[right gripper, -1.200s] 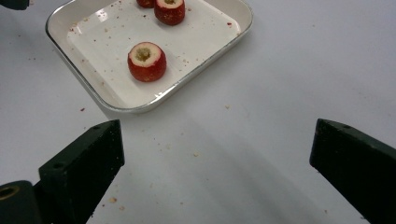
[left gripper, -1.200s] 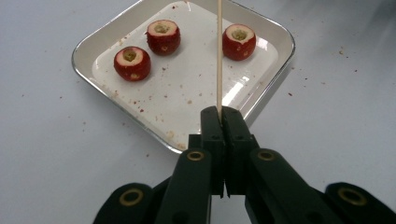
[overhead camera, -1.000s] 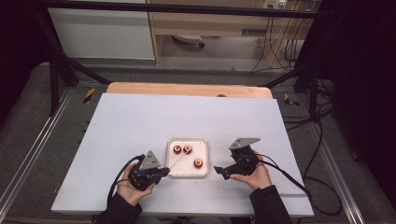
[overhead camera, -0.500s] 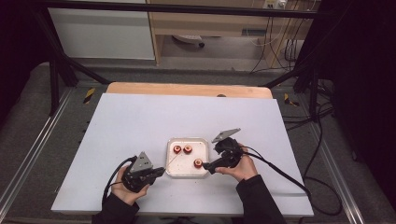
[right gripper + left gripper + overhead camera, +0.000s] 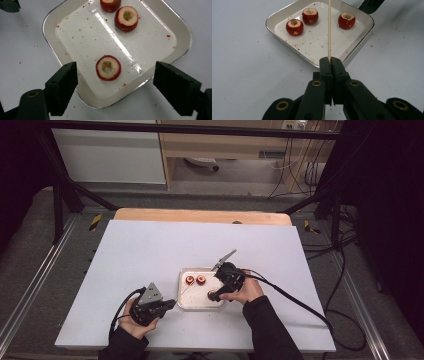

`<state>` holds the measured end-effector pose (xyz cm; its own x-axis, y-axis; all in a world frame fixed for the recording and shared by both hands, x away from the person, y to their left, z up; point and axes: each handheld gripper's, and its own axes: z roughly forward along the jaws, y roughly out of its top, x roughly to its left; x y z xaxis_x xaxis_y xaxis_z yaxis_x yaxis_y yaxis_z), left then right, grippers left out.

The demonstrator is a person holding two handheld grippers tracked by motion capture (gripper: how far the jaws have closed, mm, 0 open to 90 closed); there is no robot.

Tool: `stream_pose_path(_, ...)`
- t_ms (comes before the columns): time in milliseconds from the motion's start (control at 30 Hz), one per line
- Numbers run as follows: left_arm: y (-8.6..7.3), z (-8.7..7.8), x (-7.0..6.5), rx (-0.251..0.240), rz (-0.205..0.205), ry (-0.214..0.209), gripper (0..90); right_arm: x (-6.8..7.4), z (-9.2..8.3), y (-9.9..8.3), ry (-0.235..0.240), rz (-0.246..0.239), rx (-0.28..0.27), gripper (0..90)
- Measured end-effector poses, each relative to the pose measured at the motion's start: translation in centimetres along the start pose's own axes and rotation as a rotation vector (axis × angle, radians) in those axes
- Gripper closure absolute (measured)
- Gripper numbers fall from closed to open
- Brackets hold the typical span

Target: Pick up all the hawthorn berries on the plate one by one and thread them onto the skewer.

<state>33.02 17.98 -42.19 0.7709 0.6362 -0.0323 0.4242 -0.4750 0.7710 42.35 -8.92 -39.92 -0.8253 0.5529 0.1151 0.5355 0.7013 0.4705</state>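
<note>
Red cored fruit pieces, three in all, inside white tray [image 5: 201, 290] at near centre of table [image 5: 150, 250]: two side by side at far left of tray [image 5: 294, 27] [image 5: 310, 16], one alone nearer the right [image 5: 108, 67]. None threaded yet. Left gripper [image 5: 329, 61] closed tight on wooden skewer [image 5: 329, 27], skewer reaching over tray between the pieces, touching none. Right gripper [image 5: 113, 90] wide open, empty, hovering above the lone piece, jaws either side. Judged stage: early; probably skewering, all three pieces remaining.
</note>
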Motion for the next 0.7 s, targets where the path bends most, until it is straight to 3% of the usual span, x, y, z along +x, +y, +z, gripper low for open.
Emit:
stream_pose_path(67, 0.0, 0.1, 0.0, 0.003, 0.002, -0.001, 88.5, 0.1, 0.2, 0.4, 0.013, -0.020, 0.010, 27.9)
stream_pose_path(333, -0.1, 0.2, 0.1, 0.010, -0.003, 0.000, 88.5, -0.1, 1.1, 1.4, 0.048, -0.023, 0.070, 43.1)
stream_pose_path(567, -0.1, 0.3, 0.1, 0.016, -0.004, -0.002, 88.5, -0.3, 2.1, 1.3, 0.057, -0.026, 0.124, 48.9)
stream_pose_path(700, -0.1, 0.3, 0.1, 0.018, -0.004, -0.001, 88.5, -0.4, 2.1, 1.4, 0.066, -0.016, 0.125, 53.2)
